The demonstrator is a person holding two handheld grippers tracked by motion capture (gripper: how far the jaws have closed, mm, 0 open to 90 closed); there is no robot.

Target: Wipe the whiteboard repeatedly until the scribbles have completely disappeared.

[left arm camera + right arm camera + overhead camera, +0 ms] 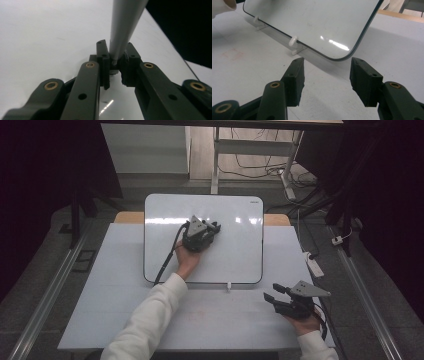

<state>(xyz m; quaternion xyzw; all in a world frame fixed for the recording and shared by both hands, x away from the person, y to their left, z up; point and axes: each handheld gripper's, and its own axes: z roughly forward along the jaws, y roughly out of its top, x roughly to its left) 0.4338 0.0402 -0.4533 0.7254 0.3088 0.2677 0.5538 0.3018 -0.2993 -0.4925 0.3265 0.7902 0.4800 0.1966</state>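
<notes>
A whiteboard (235, 250) leans back on small white feet (293, 42) on the white table (100, 310). My left gripper (216, 226) is over the board's upper middle, held by a hand in a white sleeve (145, 325). In the left gripper view the left gripper (115, 57) is shut on a grey-white marker (125, 22) that sticks out past the jaws over the board's surface (50, 32). My right gripper (272, 291) hovers at the table's front right. It is open (327, 72) with nothing between the jaws, facing the board's lower corner (312, 20).
A white power strip (314, 265) lies on the floor right of the table. Desk legs and cables (260, 165) stand behind the board. A faint pink mark (233, 53) is on the table in front of the board.
</notes>
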